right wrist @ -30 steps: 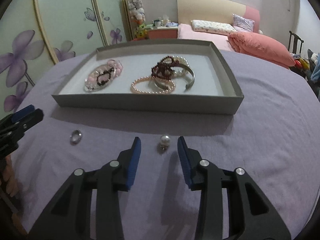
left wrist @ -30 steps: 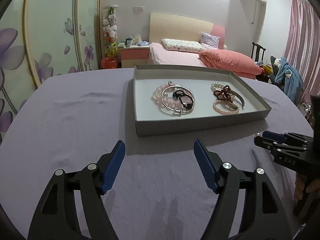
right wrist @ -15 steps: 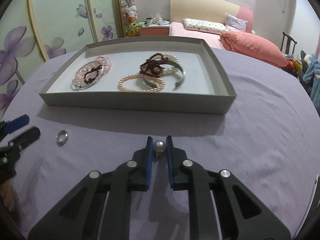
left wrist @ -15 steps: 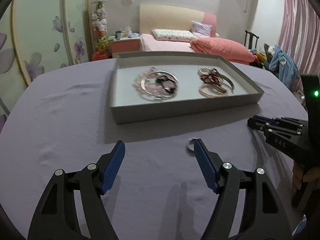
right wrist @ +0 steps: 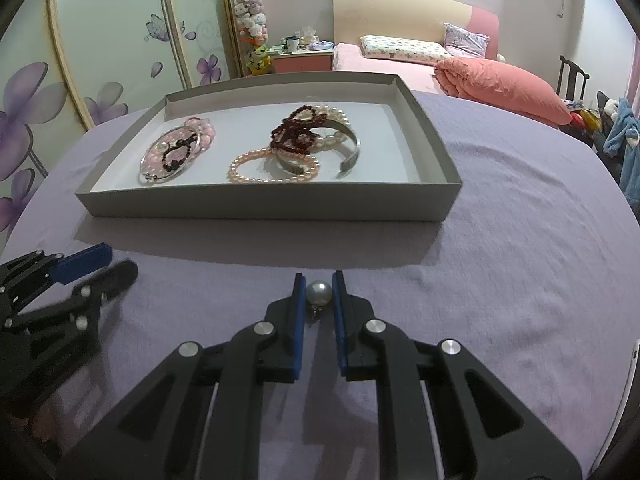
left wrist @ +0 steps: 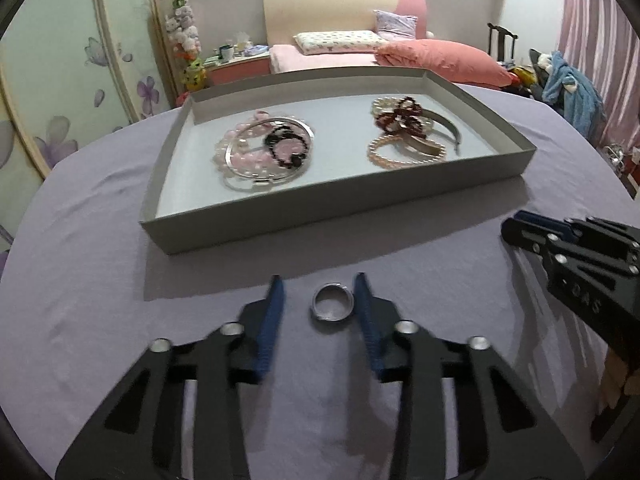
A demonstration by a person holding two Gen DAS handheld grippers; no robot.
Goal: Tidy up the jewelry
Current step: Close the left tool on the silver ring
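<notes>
A silver ring [left wrist: 332, 307] lies on the purple cloth between the fingers of my left gripper [left wrist: 319, 300], which is open around it, the right finger close to it. My right gripper [right wrist: 319, 294] is shut on a pearl earring [right wrist: 319, 293] just above the cloth. The grey tray [left wrist: 328, 216] lies just beyond, also in the right wrist view [right wrist: 264, 208]. It holds a pink bead bracelet with a silver bangle [left wrist: 264, 152] on the left and pearl and dark red bead bracelets [left wrist: 408, 136] on the right.
The table is covered by a purple cloth [right wrist: 520, 240]. The right gripper's side [left wrist: 572, 256] shows at the right of the left wrist view; the left gripper [right wrist: 60, 280] shows at the left of the right wrist view. A bed [right wrist: 460, 68] and wardrobe doors stand behind.
My left gripper moved forward and right so the ring now lies between its fingers, and its jaws narrowed. My right gripper closed on the pearl earring and holds it.
</notes>
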